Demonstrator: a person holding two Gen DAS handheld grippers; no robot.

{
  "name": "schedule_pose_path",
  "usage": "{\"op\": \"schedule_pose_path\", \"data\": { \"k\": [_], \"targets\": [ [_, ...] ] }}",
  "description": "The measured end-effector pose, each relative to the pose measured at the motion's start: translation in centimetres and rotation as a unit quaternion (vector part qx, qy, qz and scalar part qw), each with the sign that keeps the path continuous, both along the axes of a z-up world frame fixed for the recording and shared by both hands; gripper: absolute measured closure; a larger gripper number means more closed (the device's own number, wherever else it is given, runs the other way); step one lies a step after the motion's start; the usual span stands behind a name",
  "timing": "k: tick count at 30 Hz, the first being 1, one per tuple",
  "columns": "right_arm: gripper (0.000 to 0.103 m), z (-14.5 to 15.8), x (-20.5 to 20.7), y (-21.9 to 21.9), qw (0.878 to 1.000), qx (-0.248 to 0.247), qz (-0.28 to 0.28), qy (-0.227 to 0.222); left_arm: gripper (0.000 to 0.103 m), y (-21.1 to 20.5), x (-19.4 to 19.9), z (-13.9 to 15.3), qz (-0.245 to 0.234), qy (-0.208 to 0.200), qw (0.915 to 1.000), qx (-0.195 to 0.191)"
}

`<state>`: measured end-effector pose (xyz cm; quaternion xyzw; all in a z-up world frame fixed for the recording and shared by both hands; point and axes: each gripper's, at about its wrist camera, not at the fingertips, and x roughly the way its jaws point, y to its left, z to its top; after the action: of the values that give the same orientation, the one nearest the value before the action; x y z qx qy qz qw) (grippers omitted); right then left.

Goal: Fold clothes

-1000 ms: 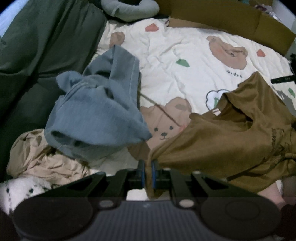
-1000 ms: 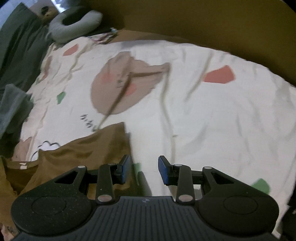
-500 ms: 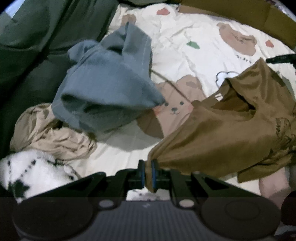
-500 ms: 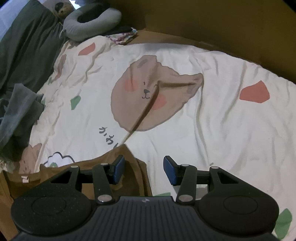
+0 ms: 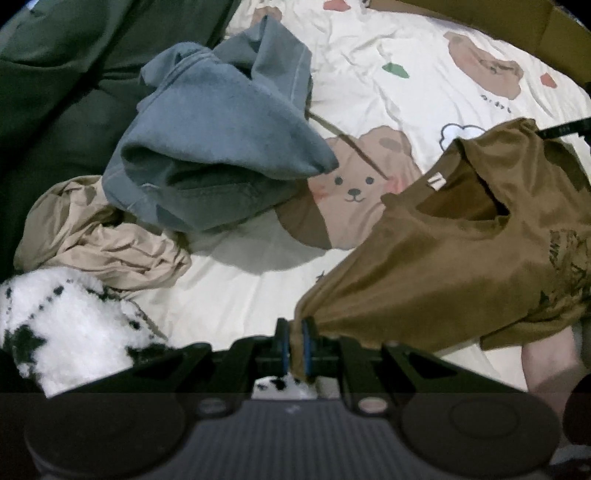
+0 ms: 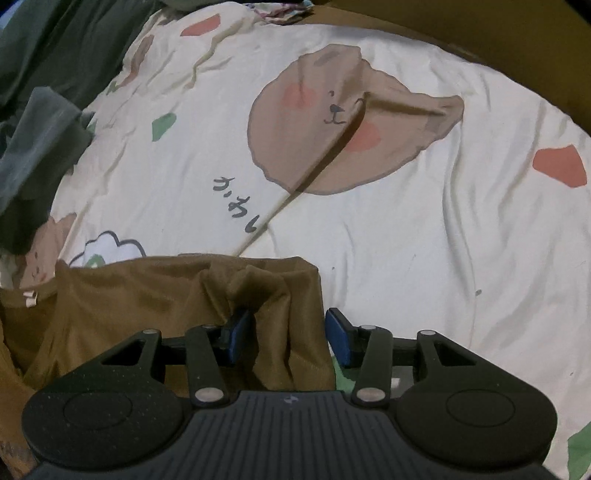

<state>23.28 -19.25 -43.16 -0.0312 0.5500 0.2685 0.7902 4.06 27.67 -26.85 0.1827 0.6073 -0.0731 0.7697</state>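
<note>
So the biggest thing here is the cream bedsheet (image 6: 424, 236), printed with cartoon bears, little clouds and red and green shapes, and pretty wrinkled all over. Along its left edge a dark green blanket (image 5: 66, 85) is bunched up. A brown board (image 5: 480, 14) is seen at the far edge of the bed.

Next in size, the brown T-shirt (image 5: 443, 266) is spread over the right part of the sheet in the left wrist view, neck opening up, with a white tag visible at the collar and a dark print on the front. One corner of it is pinched tight in the left gripper (image 5: 294, 347), blue pads pressed together on the cloth. Another bunched edge of the same shirt is draped between the blue pads of the right gripper (image 6: 282, 334), whose jaws are held apart, with fabric lying over the left pad.

A blue-grey garment (image 5: 218, 140) is piled near the blanket, partly on top of a crumpled beige garment (image 5: 99, 236). Just in front of that, a fluffy white garment (image 5: 62, 332) with a dark pattern is seen beside the left gripper.

A bit of bare skin (image 5: 546, 358) is visible at the lower right, under the shirt hem.
</note>
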Motion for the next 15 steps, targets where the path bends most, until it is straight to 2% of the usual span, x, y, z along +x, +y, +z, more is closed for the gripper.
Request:
{"op": "schedule_pose_path", "data": {
  "k": [1, 3, 9, 15],
  "targets": [
    [0.08, 0.1, 0.0, -0.1, 1.0, 0.003, 0.0, 0.005, 0.095, -0.1, 0.1, 0.1, -0.001, -0.002, 1.0, -0.001],
    [0.094, 0.3, 0.0, -0.4, 1.0, 0.011, -0.002, 0.015, 0.095, -0.4, 0.2, 0.2, -0.003, -0.006, 1.0, -0.004],
    [0.098, 2.7, -1.4, -1.1, 1.0, 0.001, 0.007, -0.028, 0.095, -1.4, 0.5, 1.0, -0.008, -0.022, 0.9996, -0.018],
    [0.099, 6.6, -2.9, -3.9, 0.998, 0.012, -0.025, -0.063, 0.095, -2.8, 0.8, 2.5, -0.016, -0.048, 0.9977, -0.044]
  ]
}}
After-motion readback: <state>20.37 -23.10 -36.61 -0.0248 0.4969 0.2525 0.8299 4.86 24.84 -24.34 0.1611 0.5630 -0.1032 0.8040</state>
